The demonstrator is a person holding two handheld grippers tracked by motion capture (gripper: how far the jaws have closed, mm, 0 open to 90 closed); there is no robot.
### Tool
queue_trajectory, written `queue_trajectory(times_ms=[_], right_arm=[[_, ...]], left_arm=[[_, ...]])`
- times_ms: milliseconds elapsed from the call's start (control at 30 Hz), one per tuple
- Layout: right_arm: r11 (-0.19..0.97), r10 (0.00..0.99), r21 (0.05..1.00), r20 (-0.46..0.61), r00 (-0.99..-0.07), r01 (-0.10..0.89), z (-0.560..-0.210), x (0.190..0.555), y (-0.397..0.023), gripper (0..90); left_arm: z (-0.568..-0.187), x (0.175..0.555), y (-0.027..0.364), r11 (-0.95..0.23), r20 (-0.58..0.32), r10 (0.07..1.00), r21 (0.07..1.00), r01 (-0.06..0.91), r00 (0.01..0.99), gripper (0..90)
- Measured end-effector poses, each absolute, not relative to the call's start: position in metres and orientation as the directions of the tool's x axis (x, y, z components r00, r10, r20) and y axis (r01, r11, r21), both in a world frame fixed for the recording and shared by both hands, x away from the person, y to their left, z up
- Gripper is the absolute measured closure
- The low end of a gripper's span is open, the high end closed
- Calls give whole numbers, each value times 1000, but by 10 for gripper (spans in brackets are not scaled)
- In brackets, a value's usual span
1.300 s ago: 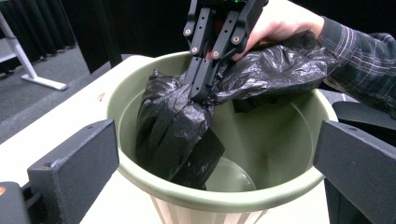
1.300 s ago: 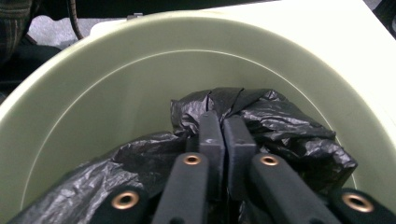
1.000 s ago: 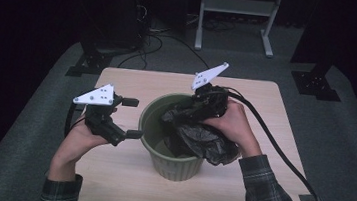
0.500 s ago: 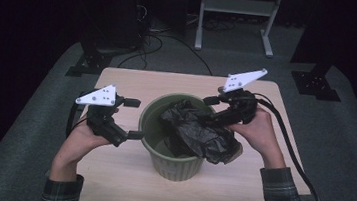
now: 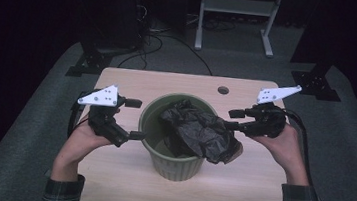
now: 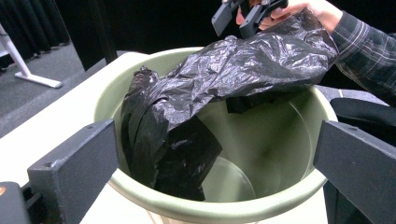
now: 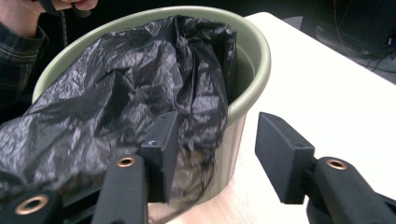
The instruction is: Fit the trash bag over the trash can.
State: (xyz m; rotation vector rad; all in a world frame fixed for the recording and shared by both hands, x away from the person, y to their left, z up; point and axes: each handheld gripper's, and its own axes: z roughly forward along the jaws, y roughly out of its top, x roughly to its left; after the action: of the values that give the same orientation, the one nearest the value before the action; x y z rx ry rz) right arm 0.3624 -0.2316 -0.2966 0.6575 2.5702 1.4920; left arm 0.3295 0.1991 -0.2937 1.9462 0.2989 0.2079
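High view: a green waste bin [image 5: 174, 148] stands mid-table on a light wooden table [image 5: 133, 83], with a black bin liner [image 5: 198, 133] half in it and half spilling over the rim on the person's right.
Work in hand: lining the bin, judged from the crumpled bag and both grippers at the rim.
Left gripper [image 5: 132, 118]: jaws wide apart, bracketing the bin's near-left rim; nothing is pinched. In the left gripper view its two black pads frame the bin [image 6: 261, 205] without touching it, as far as I can tell.
Right gripper [image 5: 232, 120]: just beside the bin's right side, jaws parted. They have just been closing a little; in the right gripper view the gap between the pads shows only the bin's wall [image 7: 233, 140] and table, while the liner [image 7: 116, 98] lies against the outer face of the left pad. I judge it holds nothing.
Liner, placement: one bunched end hangs down inside the bin [image 6: 173, 154]; the rest drapes as a wrinkled sheet across the opening and over the right rim.
Done so far: the bag is in the bin's mouth.
Left to do: the mouth of the bag is not spread; no edge is folded over the rim; the bare inside wall and floor are visible.
Next, likely: catch a free edge on the right and draw it outward.
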Motion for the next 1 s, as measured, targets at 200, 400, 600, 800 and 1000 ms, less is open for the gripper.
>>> queue_trajectory(times_ms=[200,400,600,800,1000], right_arm=[[412,372,856,156,-915,313,-302,361,-234,813],[409,345,869,134,-929,277,-296,362,-221,899],[421,316,871,119,-941,252,-289,374,-194,899],[415,297,878,118,-947,240,-284,384,-176,899],[423,288,876,113,-951,233,-283,388,-166,899]], left_arm=[[-294,329,193,-373,10,292,922,104,956,0],[-294,329,188,-376,14,285,922,98,958,0],[-296,331,183,-381,18,276,920,92,961,0],[-295,331,173,-375,30,253,924,69,967,36],[-297,337,154,-425,52,218,904,47,974,66]])
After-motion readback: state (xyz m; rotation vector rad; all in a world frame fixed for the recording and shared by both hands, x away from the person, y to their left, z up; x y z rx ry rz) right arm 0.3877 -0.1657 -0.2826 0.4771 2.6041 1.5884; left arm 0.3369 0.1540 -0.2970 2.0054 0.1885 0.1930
